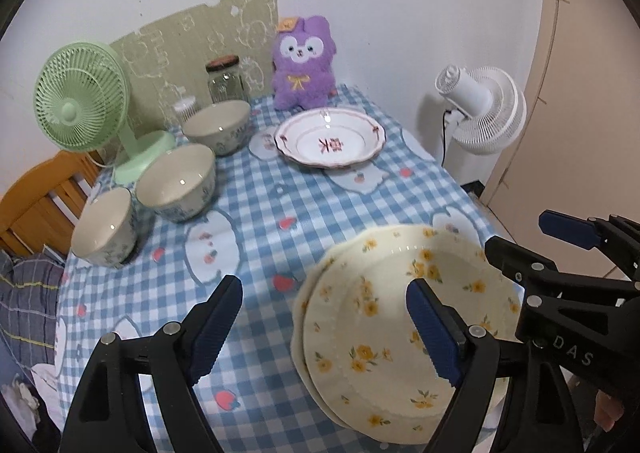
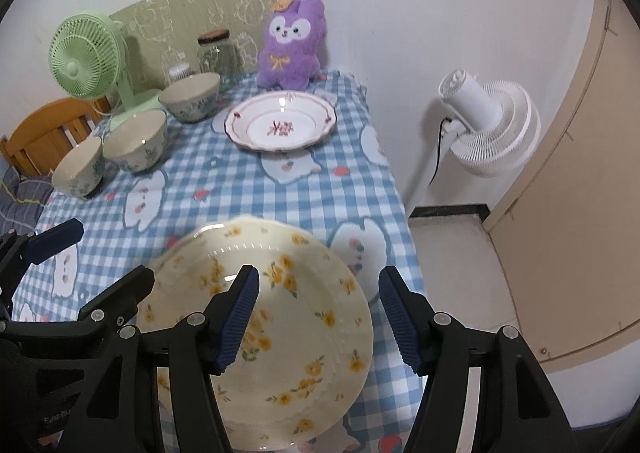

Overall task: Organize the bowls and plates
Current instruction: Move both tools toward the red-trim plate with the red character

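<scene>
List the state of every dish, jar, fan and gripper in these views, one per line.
Yellow-flower plates: stacked, near table edge.
Pink-rimmed plate: alone, upright, empty.
Three bowls: upright, empty, unstacked, in a row.
Glass jar: lidded, looks empty.
Green fan: blades hidden by grille, running or not unclear.
White fan: on the floor, facing away.
Left gripper: open, empty.
Right gripper: open, empty.
</scene>
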Tool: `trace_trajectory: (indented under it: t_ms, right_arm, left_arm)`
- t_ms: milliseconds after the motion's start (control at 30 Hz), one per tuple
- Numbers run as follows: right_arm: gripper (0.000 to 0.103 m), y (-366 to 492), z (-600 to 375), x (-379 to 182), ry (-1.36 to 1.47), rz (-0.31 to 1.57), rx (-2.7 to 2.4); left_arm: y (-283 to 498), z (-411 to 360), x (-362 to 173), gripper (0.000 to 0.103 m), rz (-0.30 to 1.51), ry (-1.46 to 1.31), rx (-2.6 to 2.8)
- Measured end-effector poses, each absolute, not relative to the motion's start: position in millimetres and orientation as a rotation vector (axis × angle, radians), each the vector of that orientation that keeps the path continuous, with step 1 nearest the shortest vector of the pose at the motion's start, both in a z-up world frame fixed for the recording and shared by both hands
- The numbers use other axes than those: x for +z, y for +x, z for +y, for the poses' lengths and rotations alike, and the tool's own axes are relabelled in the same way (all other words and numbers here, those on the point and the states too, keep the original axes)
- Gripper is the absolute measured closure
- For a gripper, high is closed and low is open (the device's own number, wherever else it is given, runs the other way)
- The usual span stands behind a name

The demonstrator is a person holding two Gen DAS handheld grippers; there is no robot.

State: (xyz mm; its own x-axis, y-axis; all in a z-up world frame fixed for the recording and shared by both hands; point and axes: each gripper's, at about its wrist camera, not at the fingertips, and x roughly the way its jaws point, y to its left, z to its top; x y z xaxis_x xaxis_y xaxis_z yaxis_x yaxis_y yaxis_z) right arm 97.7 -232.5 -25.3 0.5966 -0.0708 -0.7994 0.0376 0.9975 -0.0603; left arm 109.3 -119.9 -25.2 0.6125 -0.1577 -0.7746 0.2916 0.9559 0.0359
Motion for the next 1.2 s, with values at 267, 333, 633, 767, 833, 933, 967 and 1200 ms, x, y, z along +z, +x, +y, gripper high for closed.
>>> trace_trajectory:
  t_ms: [267,333,633,767,833,933,967,1200]
  right_arm:
    - [0.037,103.3,-225.2,-5.0,-0.049,0.877,-0.037]
    - [0.037,105.8,-224.1,-1.9,-0.052,0.863,-0.030]
    - [0.037,130.6,-232.6,17.4,0.035,0.822,0.011]
    - [0.037,144.1,-233.8,28.1,0.039,0.785,0.018]
    - [0.037,152.2,-231.4,30.8,0.028,0.777,0.024]
    - [0.037,164.5,-229.1,31.8,0.026,0.776,0.038]
    - [0.037,168.8,-228.6,31.5,0.025,0.777,0.040]
    - [0.037,196.5,-224.4,27.4,0.026,0.788,0.040]
  left_arm:
    - [117.4,-112.3,-5.6,0.017,0.824,0.159,-0.228]
    - [121.0,-110.7,-2.0,0.017,0.820,0.153,-0.218]
    - [143.2,-108.5,11.5,0.017,0.799,0.138,-0.198]
    - [155.7,-112.0,14.3,0.017,0.793,0.138,-0.205]
    - [162.6,-113.5,15.3,0.017,0.792,0.132,-0.210]
    - [173.1,-115.0,16.5,0.017,0.782,0.127,-0.209]
    - [177.7,-115.7,16.6,0.017,0.777,0.125,-0.202]
    - [204.7,-120.1,14.8,0.017,0.779,0.124,-0.187]
